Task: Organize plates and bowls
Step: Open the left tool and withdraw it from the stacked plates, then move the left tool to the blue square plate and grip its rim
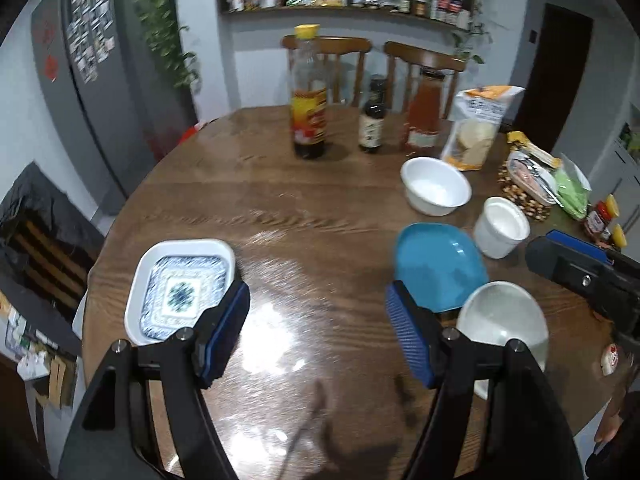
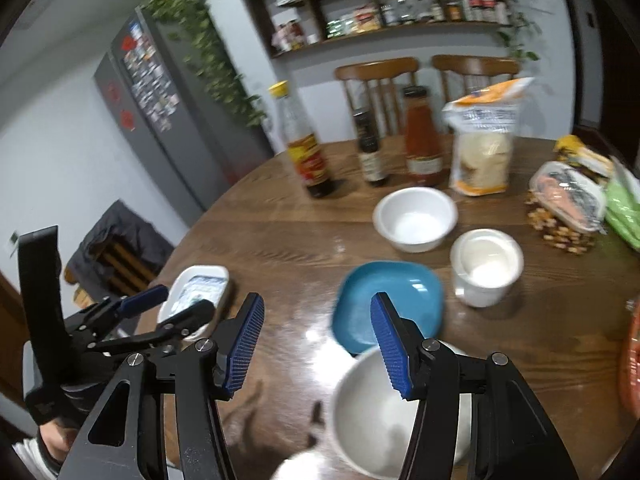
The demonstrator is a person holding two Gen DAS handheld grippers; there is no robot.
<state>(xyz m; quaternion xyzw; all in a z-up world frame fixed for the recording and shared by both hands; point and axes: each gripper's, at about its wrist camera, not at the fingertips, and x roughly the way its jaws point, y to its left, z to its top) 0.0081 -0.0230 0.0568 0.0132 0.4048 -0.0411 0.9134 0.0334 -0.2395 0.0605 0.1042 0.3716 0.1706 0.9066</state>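
On the round wooden table [image 1: 304, 200] lie a square white dish with a blue pattern [image 1: 180, 288] at the left, a teal plate [image 1: 438, 264], a white bowl [image 1: 436, 186], a white cup [image 1: 502, 226] and a near white bowl [image 1: 504, 320]. My left gripper [image 1: 318, 332] is open and empty above bare wood between the patterned dish and the teal plate. My right gripper [image 2: 318, 346] is open and empty, its right finger over the near white bowl [image 2: 372, 408]. The teal plate [image 2: 388, 300], white bowl [image 2: 416, 218], cup [image 2: 486, 266] and patterned dish [image 2: 198, 292] show ahead of it.
Three bottles [image 1: 308, 96] and a snack bag [image 1: 478, 128] stand at the table's far side, with food packs [image 1: 532, 176] at the right edge. Two wooden chairs [image 1: 424, 68] stand behind. The left gripper shows at the left of the right wrist view [image 2: 160, 312].
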